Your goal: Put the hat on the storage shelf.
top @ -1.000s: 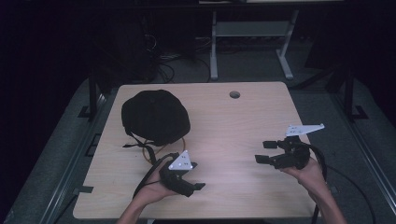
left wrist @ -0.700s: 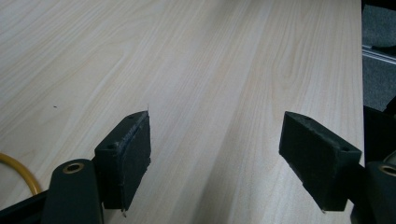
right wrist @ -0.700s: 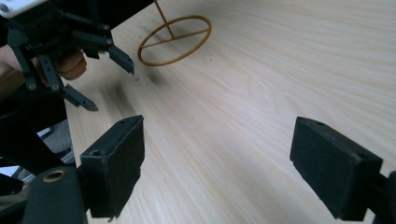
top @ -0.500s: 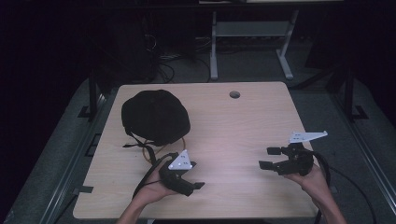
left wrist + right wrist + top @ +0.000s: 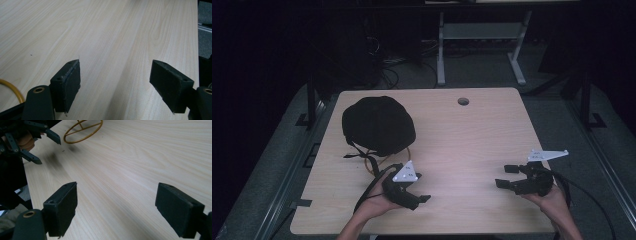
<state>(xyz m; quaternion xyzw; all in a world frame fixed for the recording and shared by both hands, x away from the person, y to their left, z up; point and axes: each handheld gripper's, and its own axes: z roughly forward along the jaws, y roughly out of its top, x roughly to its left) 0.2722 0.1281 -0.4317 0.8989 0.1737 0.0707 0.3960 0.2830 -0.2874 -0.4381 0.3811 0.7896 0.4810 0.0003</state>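
The table is light wood with thin wavy lines. A black helmet sits near its left edge, with a yellow ring beside it. Both grippers are black, left gripper and right gripper, with pale grey plates on top.

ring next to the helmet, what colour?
Yellow. The ring shows best in the right gripper view, lying on the table by the black helmet.

The yellow ring is mostly hidden under the black helmet; the person's forearms are cut off at the bottom edge.
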